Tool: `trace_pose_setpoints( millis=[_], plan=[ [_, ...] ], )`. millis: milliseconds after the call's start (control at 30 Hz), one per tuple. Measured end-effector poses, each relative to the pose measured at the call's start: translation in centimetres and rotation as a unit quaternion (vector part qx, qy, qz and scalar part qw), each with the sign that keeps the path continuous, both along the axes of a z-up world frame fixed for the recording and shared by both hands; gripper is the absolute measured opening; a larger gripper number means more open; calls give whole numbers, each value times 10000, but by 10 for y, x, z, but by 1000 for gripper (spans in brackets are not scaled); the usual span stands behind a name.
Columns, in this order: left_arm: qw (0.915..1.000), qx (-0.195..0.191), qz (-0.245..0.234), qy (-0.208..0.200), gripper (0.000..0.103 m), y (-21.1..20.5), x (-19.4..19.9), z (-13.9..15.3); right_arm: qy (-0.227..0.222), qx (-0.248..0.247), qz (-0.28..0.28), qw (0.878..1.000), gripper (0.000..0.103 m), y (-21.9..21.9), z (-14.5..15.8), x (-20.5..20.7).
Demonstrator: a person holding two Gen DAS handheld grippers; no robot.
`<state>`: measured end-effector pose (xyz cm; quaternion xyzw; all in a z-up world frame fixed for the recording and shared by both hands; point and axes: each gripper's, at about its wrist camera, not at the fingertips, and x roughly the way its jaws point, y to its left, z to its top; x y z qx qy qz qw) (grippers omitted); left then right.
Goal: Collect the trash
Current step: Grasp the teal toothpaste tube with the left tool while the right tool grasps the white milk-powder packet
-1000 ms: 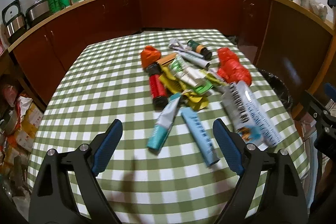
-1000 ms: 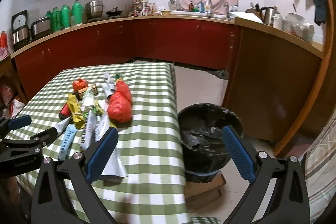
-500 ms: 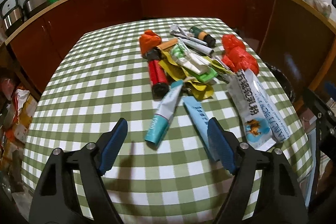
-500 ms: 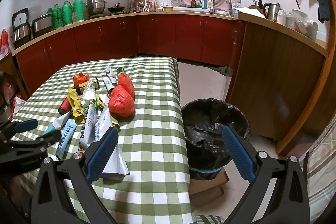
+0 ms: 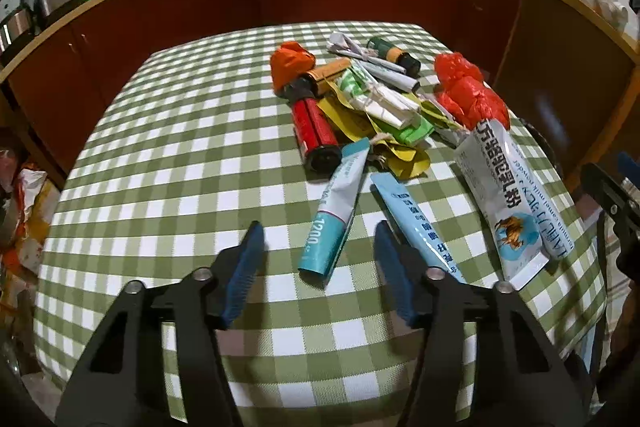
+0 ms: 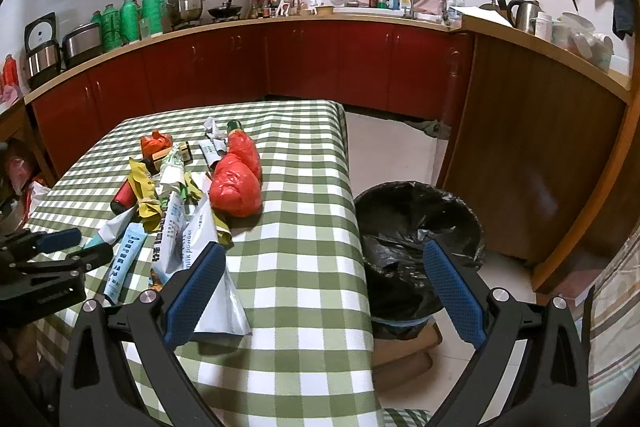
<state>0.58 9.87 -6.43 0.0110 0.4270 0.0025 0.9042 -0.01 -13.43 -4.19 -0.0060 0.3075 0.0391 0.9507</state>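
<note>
Straddling a flattened teal tube (image 5: 334, 217), left claw (image 5: 318, 273) gapes on checked cloth (image 5: 168, 179).

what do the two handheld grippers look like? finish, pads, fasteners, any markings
Both match. The left gripper and the right gripper have matte black, angular, triangulated linkage arms with cut-out openings and round silver fasteners at the pivots. Each finger ends in a long blue pad with a fine cross-hatched grip texture. The left gripper's side carries small pale lettering, too small to read. No cables or sleeves visible.

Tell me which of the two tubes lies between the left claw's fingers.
The teal and white tube marked 1200. Its end sits in the open left claw's gap, while the light blue tube runs behind the right finger.
</note>
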Motion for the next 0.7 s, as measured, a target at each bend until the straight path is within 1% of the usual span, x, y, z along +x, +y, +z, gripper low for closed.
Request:
trace_pose_setpoints(
  millis=[67,100,133,167,267,333,433,467,533,567,600,700],
  plan=[
    [9999,-110,-72,-32,38,2,1,-1,20,5,30,10000,96,2,-1,1],
    [9999,-120,-100,-43,34,3,2,0,29,5,41,10000,96,3,-2,1],
    [9998,-115,-122,-54,23,3,2,0,36,18,59,10000,96,4,-3,1],
    [9998,-114,-144,-64,19,3,3,-1,45,20,71,10000,96,5,-3,2],
    [9998,-115,-164,-84,15,3,1,-2,70,24,115,9999,96,7,-6,2],
    [9998,-95,-181,-87,14,2,0,-1,77,27,147,9999,96,9,-6,2],
    [9997,-168,-172,-51,14,3,-5,-1,67,19,202,9998,95,14,-7,1],
    [9997,-184,-164,-46,14,4,-7,-1,62,37,242,9997,93,15,-7,1],
    [9997,-196,-150,-43,14,5,-10,-1,74,52,322,9994,81,18,-7,0],
    [9997,-199,-140,-45,14,5,-10,-1,109,59,365,9993,67,20,-7,1],
    [9997,-200,-133,-45,14,5,-11,0,154,69,402,9990,61,22,-8,2],
    [9998,-165,-100,-70,14,5,-14,-1,161,92,511,9985,60,27,-8,1]
  ],
)
